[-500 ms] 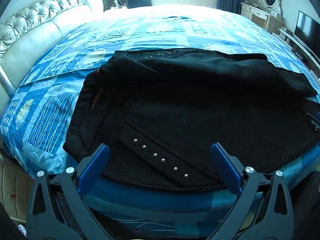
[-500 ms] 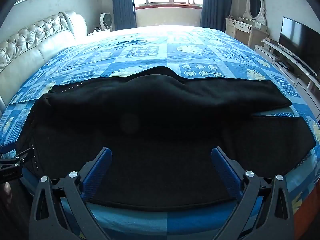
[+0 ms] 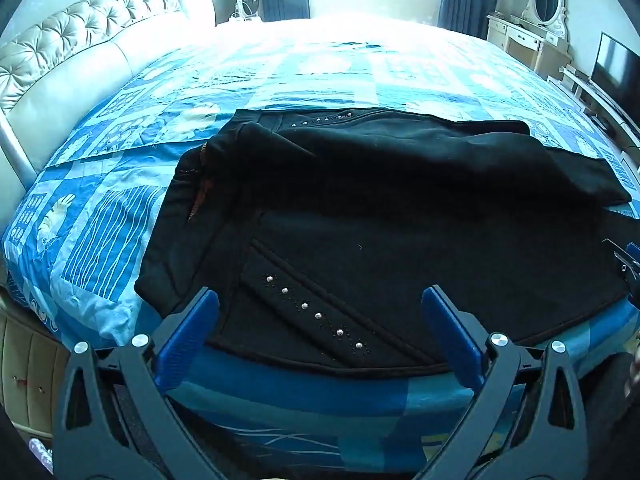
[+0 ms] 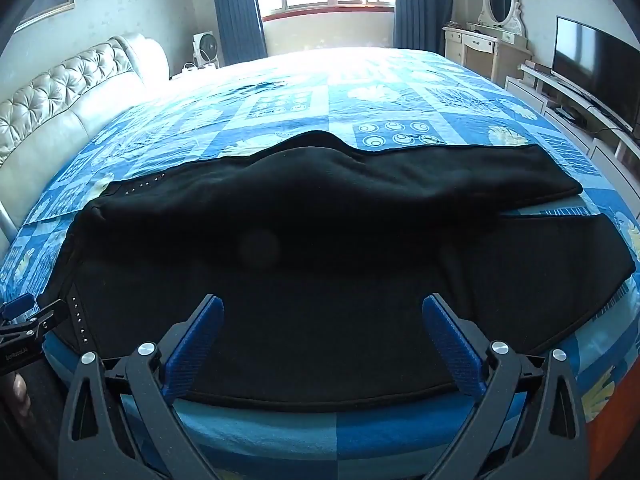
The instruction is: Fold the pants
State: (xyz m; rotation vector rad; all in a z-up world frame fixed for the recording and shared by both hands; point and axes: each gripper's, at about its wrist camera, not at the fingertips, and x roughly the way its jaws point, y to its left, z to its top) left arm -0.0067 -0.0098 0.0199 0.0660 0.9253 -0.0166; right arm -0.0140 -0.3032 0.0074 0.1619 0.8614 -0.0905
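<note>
Black pants (image 3: 400, 216) lie spread across the near edge of the bed (image 4: 400, 92), waist to the left, legs running right. The left tool (image 3: 320, 316) and right tool (image 4: 322, 320) hover over them, both gaping wide, gripping nothing.

A home bedroom — wide bed (image 4: 400, 92), tufted headboard (image 4: 68, 88), dressing table (image 4: 484, 46), television (image 4: 596, 64).

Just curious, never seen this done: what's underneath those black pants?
The black pants lie on a blue patterned bedspread, which shows all around them. Whatever part of the bedspread lies under the cloth is covered, so I cannot see it.
</note>
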